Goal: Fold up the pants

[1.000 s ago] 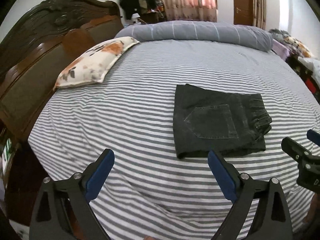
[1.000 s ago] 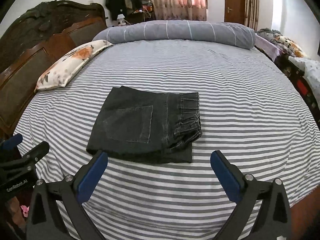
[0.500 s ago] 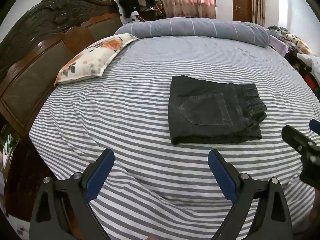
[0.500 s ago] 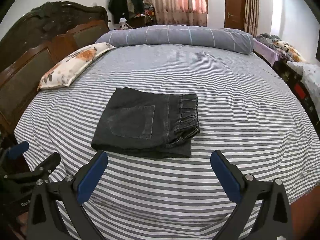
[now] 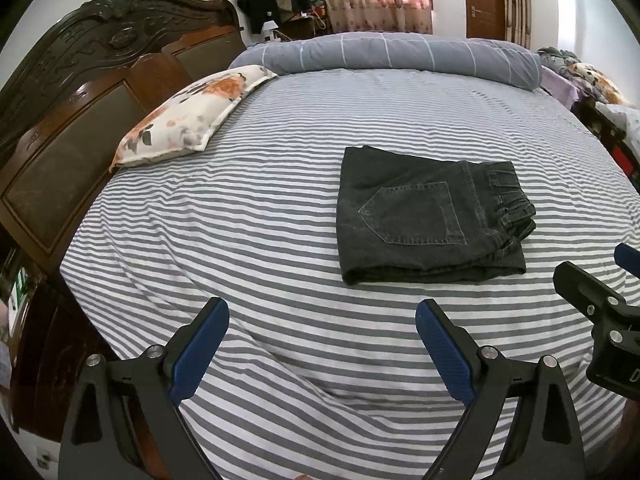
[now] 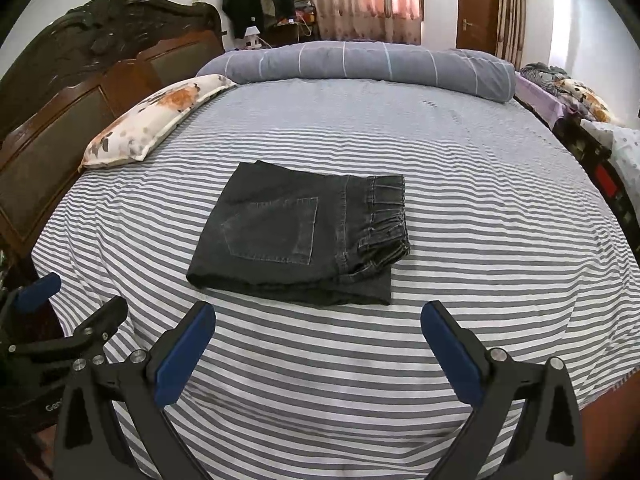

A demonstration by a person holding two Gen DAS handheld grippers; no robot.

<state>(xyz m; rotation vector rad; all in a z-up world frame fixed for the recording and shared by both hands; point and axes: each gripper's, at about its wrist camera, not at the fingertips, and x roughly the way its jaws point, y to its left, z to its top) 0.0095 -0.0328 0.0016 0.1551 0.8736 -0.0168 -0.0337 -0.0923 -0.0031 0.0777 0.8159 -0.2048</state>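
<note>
The dark denim pants [image 5: 428, 216] lie folded into a compact rectangle on the striped bed sheet [image 5: 260, 240], back pocket up and waistband to the right. They also show in the right wrist view [image 6: 304, 236]. My left gripper [image 5: 322, 322] is open and empty, held back near the bed's front edge, left of the pants. My right gripper [image 6: 318, 328] is open and empty, just in front of the pants. Each gripper shows at the edge of the other's view.
A floral pillow [image 5: 188, 120] lies at the left by the dark wooden headboard [image 5: 80, 92]. A rolled grey duvet [image 5: 392, 54] runs along the far side. Clutter and another bed [image 6: 576, 92] stand at the right.
Both grippers have drawn back and up from the folded pants, which now look smaller and farther away. The pants have not moved.
</note>
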